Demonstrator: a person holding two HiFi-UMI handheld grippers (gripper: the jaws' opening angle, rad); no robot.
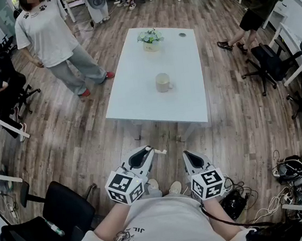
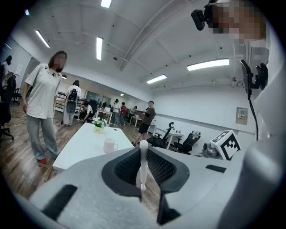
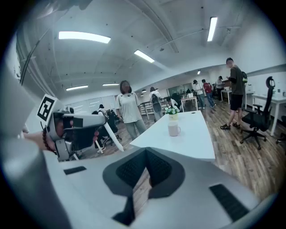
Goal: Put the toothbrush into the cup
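Note:
A pale cup [image 1: 163, 82] with a handle stands near the middle of the white table [image 1: 137, 100]; it also shows as the cup [image 2: 109, 145] and the cup [image 3: 173, 129] in the gripper views. My left gripper [image 1: 147, 152] is shut on a white toothbrush [image 2: 143, 162], which stands upright between the jaws and pokes out as the toothbrush [image 1: 160, 152]. My right gripper [image 1: 190, 156] is shut with nothing in it. Both are held close to my body, well short of the table's near edge. The right gripper view shows the left gripper [image 3: 73, 130] with the toothbrush [image 3: 115, 139].
A small flower pot [image 1: 150, 39] and a small round object [image 1: 182, 34] sit at the table's far end. A person [image 1: 53, 39] stands left of the table, another [image 1: 257, 6] at the far right. Office chairs [image 1: 269, 62] and cables [image 1: 297, 173] lie around on the wood floor.

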